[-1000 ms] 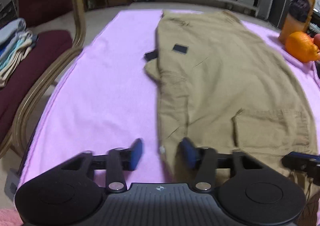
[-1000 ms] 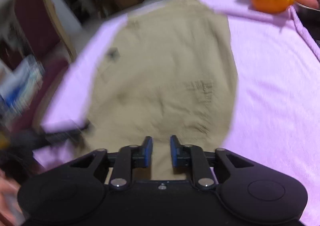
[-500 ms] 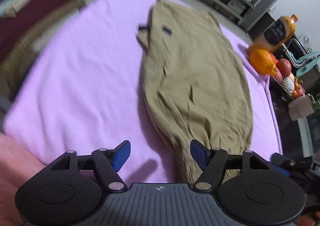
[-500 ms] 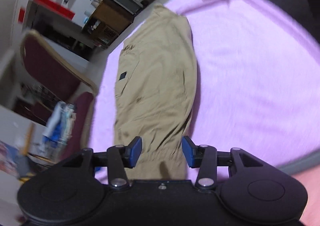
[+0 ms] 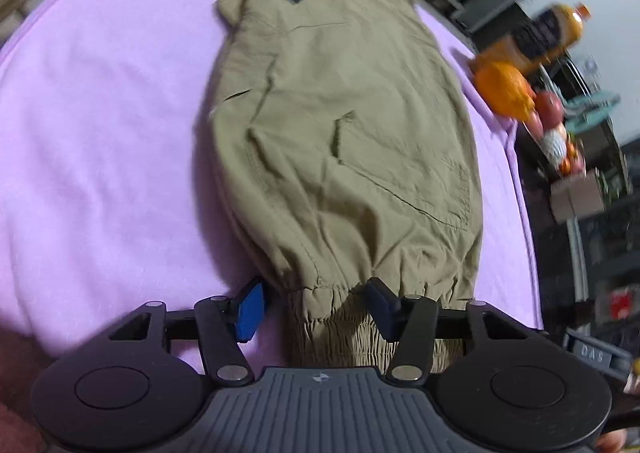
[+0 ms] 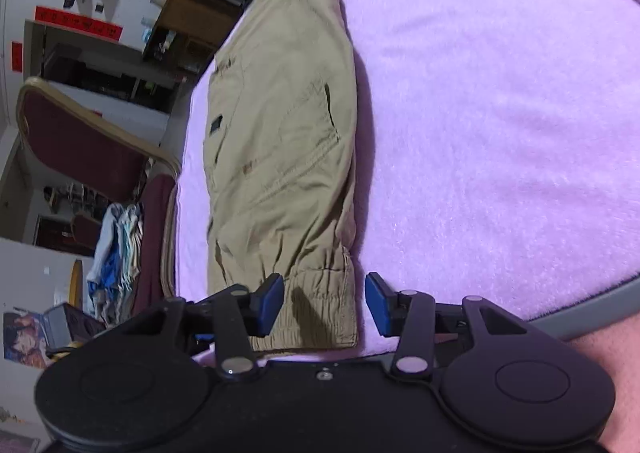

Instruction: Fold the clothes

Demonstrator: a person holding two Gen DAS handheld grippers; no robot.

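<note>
Khaki cargo trousers (image 5: 340, 125) lie folded lengthwise on a purple blanket (image 5: 100, 113), elastic cuffs nearest me. My left gripper (image 5: 316, 307) is open, its blue pads either side of the cuff's left part, just above it. In the right wrist view the trousers (image 6: 280, 133) run away from me. My right gripper (image 6: 324, 303) is open over the cuff's right corner (image 6: 320, 313), empty.
An orange (image 5: 504, 93), a juice bottle (image 5: 540, 37) and other fruit sit at the blanket's far right. A maroon chair (image 6: 80, 149) with stacked clothes (image 6: 116, 245) stands left of the table. The table's grey edge (image 6: 592, 317) is near right.
Both grippers have opened wider and pulled back from mid-trousers to the cuff end. The right gripper, nearly shut a second ago, now stands open.
</note>
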